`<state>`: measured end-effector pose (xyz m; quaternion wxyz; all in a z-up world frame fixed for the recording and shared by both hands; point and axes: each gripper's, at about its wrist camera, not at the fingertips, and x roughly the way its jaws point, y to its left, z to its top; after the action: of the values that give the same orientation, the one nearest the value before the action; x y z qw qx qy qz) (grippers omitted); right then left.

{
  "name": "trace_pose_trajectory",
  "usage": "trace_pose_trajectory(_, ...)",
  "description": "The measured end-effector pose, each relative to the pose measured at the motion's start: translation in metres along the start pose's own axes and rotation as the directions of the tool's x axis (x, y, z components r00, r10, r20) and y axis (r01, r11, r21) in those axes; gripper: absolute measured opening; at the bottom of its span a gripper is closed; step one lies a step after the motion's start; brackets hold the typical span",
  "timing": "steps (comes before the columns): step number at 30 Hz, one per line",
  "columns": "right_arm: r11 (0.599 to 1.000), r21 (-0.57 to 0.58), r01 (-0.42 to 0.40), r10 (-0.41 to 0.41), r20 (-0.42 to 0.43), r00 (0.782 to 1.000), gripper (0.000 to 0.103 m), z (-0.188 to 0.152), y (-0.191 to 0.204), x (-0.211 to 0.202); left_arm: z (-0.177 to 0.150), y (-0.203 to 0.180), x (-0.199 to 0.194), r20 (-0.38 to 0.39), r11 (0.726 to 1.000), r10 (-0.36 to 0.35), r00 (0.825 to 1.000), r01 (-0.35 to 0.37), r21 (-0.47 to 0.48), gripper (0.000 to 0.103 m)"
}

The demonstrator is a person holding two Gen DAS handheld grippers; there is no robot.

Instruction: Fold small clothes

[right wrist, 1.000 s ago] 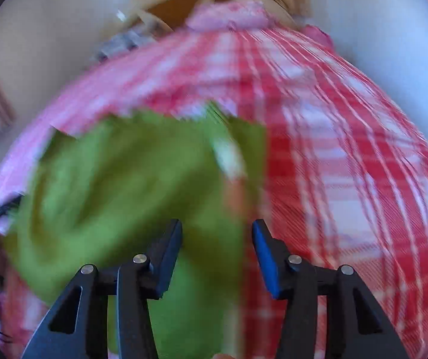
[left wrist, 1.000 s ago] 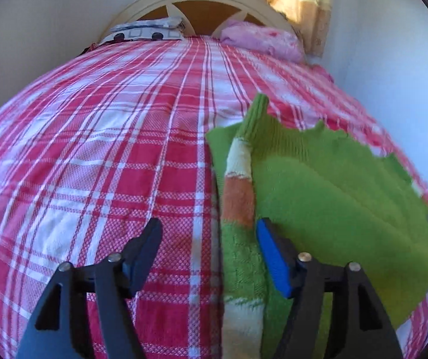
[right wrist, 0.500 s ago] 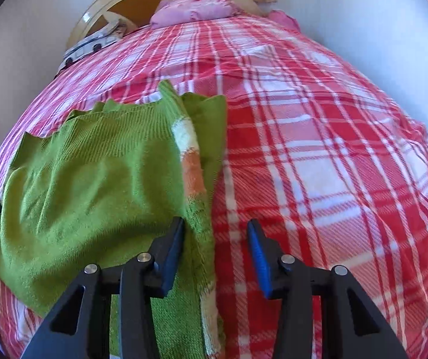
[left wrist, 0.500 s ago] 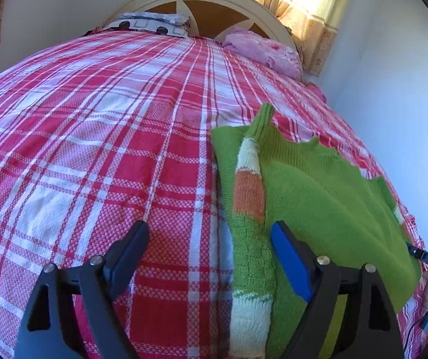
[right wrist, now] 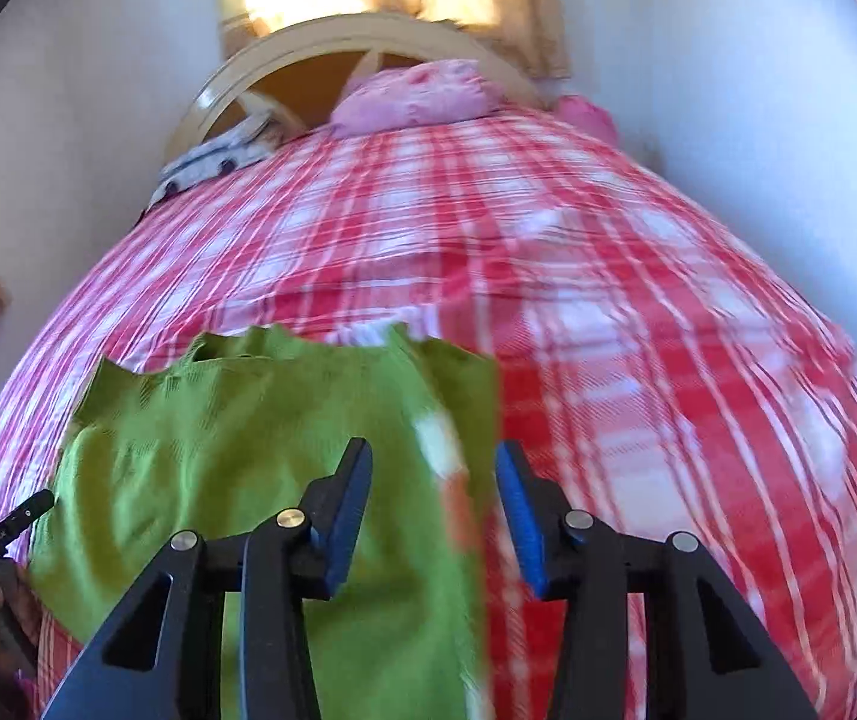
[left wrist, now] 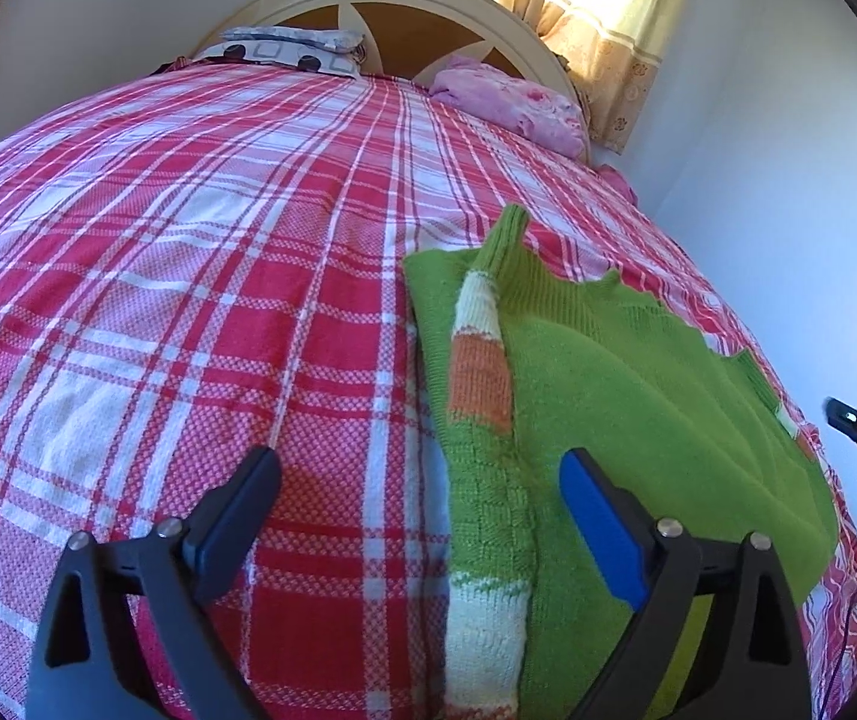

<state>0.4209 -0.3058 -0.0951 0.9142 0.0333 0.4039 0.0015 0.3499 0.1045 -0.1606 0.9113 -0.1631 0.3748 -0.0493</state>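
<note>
The left tool (left wrist: 419, 498) hung over the bed with its jaws opening wide, nothing gripped, the striped sleeve (left wrist: 482, 378) lying on the cover below the gap. The right tool (right wrist: 434, 498) stood partly open and empty above the green sweater (right wrist: 236, 450), which lay flat on the red plaid bedspread (left wrist: 188, 276). Beyond sat a pink pillow (left wrist: 512, 105) by the headboard (left wrist: 404, 6).
</note>
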Motion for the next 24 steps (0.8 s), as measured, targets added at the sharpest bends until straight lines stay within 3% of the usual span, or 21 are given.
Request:
trace_pose_trajectory(2,0.998,-0.033,0.055,-0.057,-0.058,0.997,0.044,0.01,0.004,0.029,0.0,0.003,0.0,0.005,1.0,-0.016,1.0,0.016,-0.016,0.097)
trace_pose_trajectory(4,0.999,-0.02,0.025,-0.028,-0.131,0.991,0.043,0.012,0.002,0.053,0.0,0.005,-0.001,0.009,0.999,-0.024,1.0,0.024,-0.023,0.097)
trace_pose_trajectory(5,0.999,-0.018,0.036,-0.038,-0.134,0.99,0.032,0.012,-0.001,0.059,0.0,0.005,0.0,0.01,0.999,-0.023,1.0,0.024,-0.022,0.097)
trace_pose_trajectory(6,0.998,-0.024,0.05,-0.053,-0.137,0.989,0.006,0.011,-0.003,0.063,0.0,0.004,0.0,0.01,1.0,-0.02,1.0,0.02,-0.019,0.097)
trace_pose_trajectory(7,0.999,-0.02,0.048,-0.051,-0.143,0.988,0.002,0.011,-0.005,0.066,-0.001,0.003,0.0,0.01,1.0,-0.015,1.0,0.016,-0.014,0.097)
trace_pose_trajectory(10,0.996,0.018,0.086,-0.083,-0.12,0.989,0.002,0.008,-0.02,0.063,-0.001,0.001,0.0,0.011,1.0,-0.012,1.0,0.012,-0.007,0.098)
trace_pose_trajectory(13,0.996,0.06,0.068,-0.059,-0.145,0.988,0.002,0.004,-0.027,0.068,-0.001,-0.002,0.002,0.006,1.0,-0.005,1.0,0.005,0.01,0.102)
trace_pose_trajectory(16,0.997,0.007,0.079,-0.077,-0.159,0.984,0.009,0.001,-0.018,0.069,-0.003,-0.009,0.005,-0.001,0.998,0.034,0.999,-0.033,0.046,0.102)
trace_pose_trajectory(18,0.994,0.023,0.103,-0.1,-0.118,0.988,0.048,0.002,-0.018,0.056,-0.003,-0.013,0.006,-0.005,0.996,0.058,0.998,-0.057,0.064,0.102)
trace_pose_trajectory(21,0.998,0.039,0.045,-0.044,-0.03,0.999,0.052,0.0,-0.009,0.021,-0.003,-0.013,0.006,-0.004,0.996,0.065,0.998,-0.065,0.069,0.103)
trace_pose_trajectory(24,0.997,-0.064,-0.05,0.049,-0.013,0.999,0.052,-0.017,0.018,-0.003,-0.003,-0.01,0.006,-0.007,0.997,0.051,0.999,-0.051,0.058,0.103)
